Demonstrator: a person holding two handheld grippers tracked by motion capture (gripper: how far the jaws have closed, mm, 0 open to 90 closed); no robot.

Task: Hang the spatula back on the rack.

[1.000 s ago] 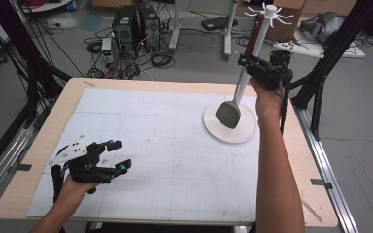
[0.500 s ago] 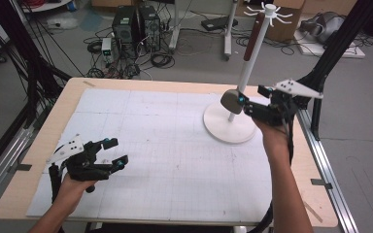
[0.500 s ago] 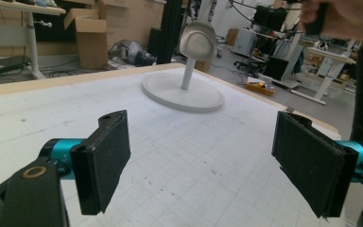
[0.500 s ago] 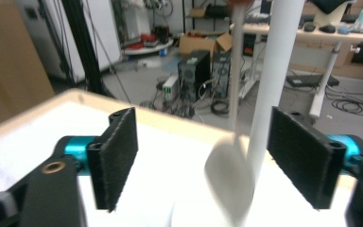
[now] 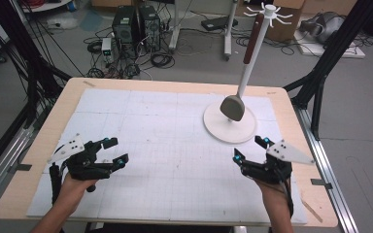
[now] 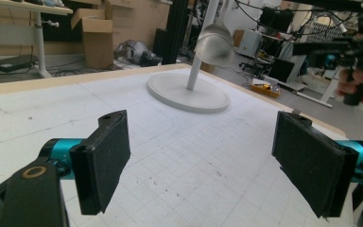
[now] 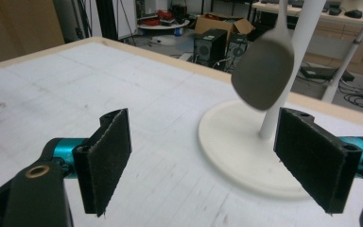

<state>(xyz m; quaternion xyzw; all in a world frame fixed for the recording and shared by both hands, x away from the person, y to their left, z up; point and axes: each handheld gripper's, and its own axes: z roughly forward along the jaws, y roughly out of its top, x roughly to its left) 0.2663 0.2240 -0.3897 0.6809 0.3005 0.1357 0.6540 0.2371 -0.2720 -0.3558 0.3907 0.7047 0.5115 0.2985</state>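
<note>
Two hand-held grippers rest low over the white gridded mat (image 5: pixel 175 145). At lower left of the high view, the left gripper (image 5: pixel 112 151) has its jaws spread, nothing between them. At lower right, the right gripper (image 5: pixel 246 150) has just been opening; its jaws stand wide and empty. Upper right, a grey spoon (image 5: pixel 233 108) with a brown handle hangs from the white rack (image 5: pixel 245 73), its bowl above the rack's round base (image 5: pixel 218 130), apart from both grippers.
</note>
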